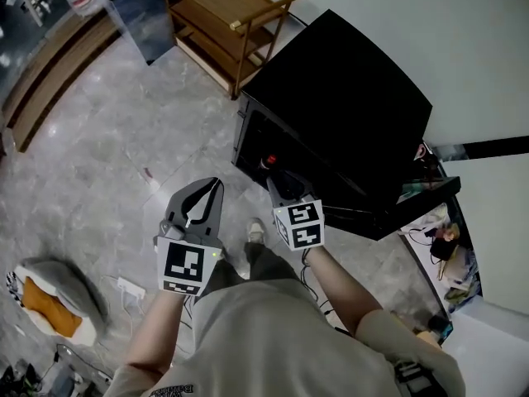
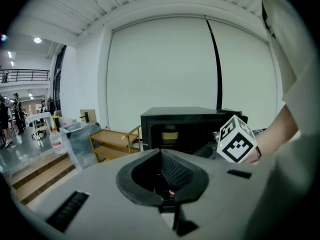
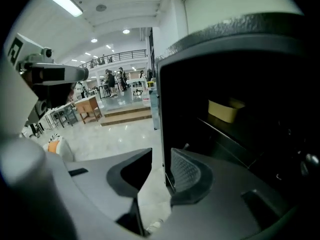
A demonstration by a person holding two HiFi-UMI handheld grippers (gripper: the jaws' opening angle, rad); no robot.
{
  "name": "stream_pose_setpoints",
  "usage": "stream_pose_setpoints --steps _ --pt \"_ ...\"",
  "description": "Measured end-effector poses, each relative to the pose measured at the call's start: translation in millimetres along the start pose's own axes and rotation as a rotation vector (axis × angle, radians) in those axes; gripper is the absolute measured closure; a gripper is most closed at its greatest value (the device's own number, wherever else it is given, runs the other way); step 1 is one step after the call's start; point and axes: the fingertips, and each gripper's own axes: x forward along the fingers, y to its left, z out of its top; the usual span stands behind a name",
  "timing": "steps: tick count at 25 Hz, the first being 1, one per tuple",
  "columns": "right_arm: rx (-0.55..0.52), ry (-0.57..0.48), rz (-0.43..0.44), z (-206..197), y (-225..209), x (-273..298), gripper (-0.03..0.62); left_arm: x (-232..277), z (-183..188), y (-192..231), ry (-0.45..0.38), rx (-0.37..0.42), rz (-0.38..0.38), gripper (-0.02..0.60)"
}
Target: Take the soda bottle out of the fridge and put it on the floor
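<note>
The black fridge (image 1: 347,98) stands on the floor with its door (image 1: 413,205) swung open to the right. Inside its dark opening, the head view shows a bottle with a red cap (image 1: 269,160). My right gripper (image 1: 283,185) is at the opening's front, close to that bottle. In the right gripper view it (image 3: 160,166) stands open with no object gripped, and the fridge's left front edge (image 3: 160,109) lines up with the gap. My left gripper (image 1: 216,184) hangs left of the fridge, shut and empty (image 2: 161,154).
A wooden shelf rack (image 1: 223,23) stands behind the fridge on the left. A grey and orange cushion (image 1: 50,300) and a white power strip (image 1: 131,288) lie on the marble floor at the lower left. Cables and clutter (image 1: 446,246) sit behind the open door. A yellowish container (image 3: 225,110) is on a fridge shelf.
</note>
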Motion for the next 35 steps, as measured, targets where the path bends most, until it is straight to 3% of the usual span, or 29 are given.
stream_pose_setpoints --steps 14,19,29,35 --pt "-0.016 0.130 -0.039 -77.9 -33.6 109.1 0.471 67.5 -79.1 1.9 0.094 -0.073 -0.027 0.571" --pt "0.053 0.173 -0.058 -104.8 -46.3 139.6 0.453 86.3 -101.1 3.2 0.119 -0.068 -0.056 0.571" --pt "0.040 0.215 -0.081 -145.4 -65.0 196.3 0.431 108.4 -150.0 14.8 0.168 -0.066 -0.071 0.571" --pt "0.061 0.264 -0.137 -170.7 -85.1 221.6 0.431 113.5 -166.5 18.8 0.180 -0.078 -0.075 0.571"
